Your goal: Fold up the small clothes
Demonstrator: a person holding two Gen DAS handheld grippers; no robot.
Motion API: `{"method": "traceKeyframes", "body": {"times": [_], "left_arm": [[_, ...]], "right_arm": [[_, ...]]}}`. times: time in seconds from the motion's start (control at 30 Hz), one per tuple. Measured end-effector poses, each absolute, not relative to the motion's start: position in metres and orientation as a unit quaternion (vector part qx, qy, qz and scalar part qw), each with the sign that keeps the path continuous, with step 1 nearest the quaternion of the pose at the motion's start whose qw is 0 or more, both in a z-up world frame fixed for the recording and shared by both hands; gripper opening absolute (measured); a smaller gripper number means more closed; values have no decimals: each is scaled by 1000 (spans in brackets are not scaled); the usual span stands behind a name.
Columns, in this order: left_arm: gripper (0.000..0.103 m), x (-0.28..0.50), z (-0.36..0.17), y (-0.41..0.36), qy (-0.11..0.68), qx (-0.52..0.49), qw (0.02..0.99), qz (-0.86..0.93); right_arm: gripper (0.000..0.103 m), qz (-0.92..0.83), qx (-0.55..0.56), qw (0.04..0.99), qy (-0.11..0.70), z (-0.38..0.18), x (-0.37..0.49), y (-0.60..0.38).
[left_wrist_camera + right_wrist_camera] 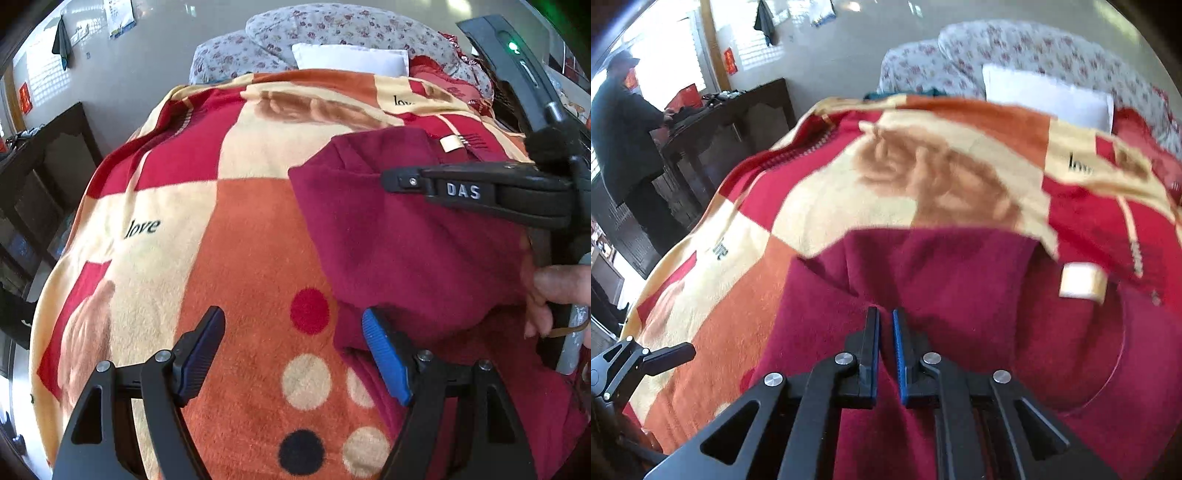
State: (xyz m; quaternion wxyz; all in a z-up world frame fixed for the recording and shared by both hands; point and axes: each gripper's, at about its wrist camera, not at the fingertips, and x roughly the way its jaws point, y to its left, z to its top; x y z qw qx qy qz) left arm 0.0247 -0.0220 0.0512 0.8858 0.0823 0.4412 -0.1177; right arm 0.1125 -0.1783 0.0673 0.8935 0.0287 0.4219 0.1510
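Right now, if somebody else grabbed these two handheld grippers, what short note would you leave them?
Left gripper: open, hovering at the near left edge of the maroon garment, holding nothing.
Right gripper: shut, over the garment's middle; whether it pinches any fabric I cannot tell.
The garment lies on the patterned blanket on the bed, a cream tag showing near its far edge.
Done: it looks partly folded, its near part still rumpled.
Left: finish and tidy the fold.
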Motion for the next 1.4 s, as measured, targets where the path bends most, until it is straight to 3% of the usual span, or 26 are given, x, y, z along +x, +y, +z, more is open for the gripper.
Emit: {"method": "traceKeyframes", "body": {"times": [0.07, 0.13, 0.17, 0.37, 0.43, 0.57, 0.73, 0.83, 0.97, 1.0, 1.03, 1.13, 1.37, 1.4], "left_arm": [[76, 20, 53, -19, 438, 84, 887, -121], [76, 16, 55, -17, 437, 84, 887, -123], [76, 14, 57, -16, 436, 80, 887, -127], [76, 6, 66, -29, 424, 74, 891, -140], [76, 4, 62, -34, 433, 74, 887, -142], [76, -3, 65, -37, 426, 95, 890, -132], [76, 6, 74, -15, 424, 95, 896, -87], [76, 8, 81, 0, 422, 83, 900, -73], [76, 7, 84, 12, 420, 75, 902, -66], [76, 7, 85, 14, 421, 73, 902, -66], [76, 7, 85, 16, 422, 71, 901, -67], [76, 7, 87, 20, 420, 77, 901, -71], [77, 18, 105, 21, 407, 61, 908, -78], [76, 19, 106, 19, 408, 57, 908, -79]], "right_arm": [[24, 159, 37, 893, 420, 75, 95, -184], [68, 156, 42, 895, 416, 90, 70, -198], [72, 154, 42, 899, 409, 96, 61, -206], [73, 94, 27, 901, 422, 90, -8, -264], [65, 85, 46, 888, 450, 74, -18, -268], [65, 172, 124, 865, 455, 73, -44, -249], [63, 246, 70, 849, 463, 74, -62, -166], [57, 213, 49, 852, 476, 59, -53, -136], [56, 170, 46, 855, 488, 38, -26, -115], [51, 158, 30, 860, 484, 35, -22, -109], [30, 138, 10, 868, 476, 35, -19, -106], [10, 145, 37, 863, 482, 34, -11, -114], [8, 196, 107, 848, 481, 37, -7, -100], [2, 211, 120, 842, 481, 34, -4, -96]]}}
